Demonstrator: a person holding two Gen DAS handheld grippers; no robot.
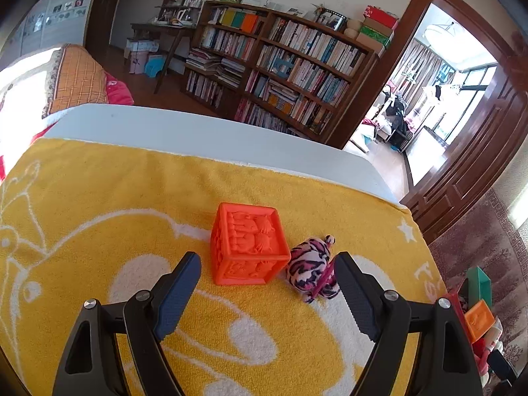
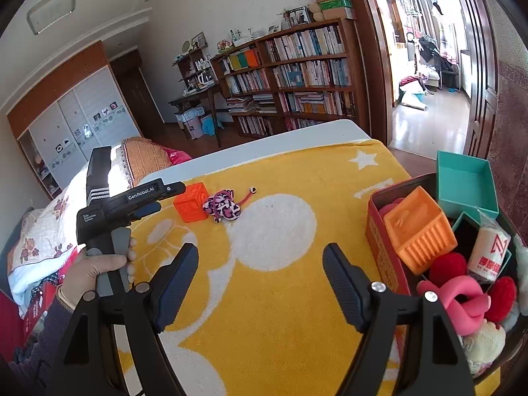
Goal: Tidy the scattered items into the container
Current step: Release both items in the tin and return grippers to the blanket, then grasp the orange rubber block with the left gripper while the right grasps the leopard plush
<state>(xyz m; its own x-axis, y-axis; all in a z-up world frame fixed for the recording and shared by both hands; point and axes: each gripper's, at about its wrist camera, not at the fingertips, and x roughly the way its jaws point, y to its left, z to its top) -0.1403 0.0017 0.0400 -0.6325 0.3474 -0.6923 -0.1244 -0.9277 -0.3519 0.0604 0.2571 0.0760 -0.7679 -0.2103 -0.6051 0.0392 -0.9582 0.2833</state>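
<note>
An orange embossed cube (image 1: 249, 246) sits on the yellow towel (image 1: 99, 217), with a pink-and-black striped plush toy (image 1: 313, 269) touching its right side. My left gripper (image 1: 267, 260) is open, its fingers just short of the cube, the right finger beside the plush. In the right wrist view the cube (image 2: 191, 202) and plush (image 2: 223, 205) lie at the far left of the towel, with the left gripper (image 2: 158, 199) next to them. My right gripper (image 2: 260, 257) is open and empty over the towel. A red box (image 2: 384, 241) at the right holds a lighter orange block (image 2: 419, 227).
A dark round tray (image 2: 508, 356) at the right holds the red box, a teal box (image 2: 465, 178), red and pink soft toys (image 2: 462, 303) and a white roll (image 2: 488, 250). The white table edge (image 1: 204, 132) runs behind the towel. A bookshelf (image 1: 280, 62) and doorway stand beyond.
</note>
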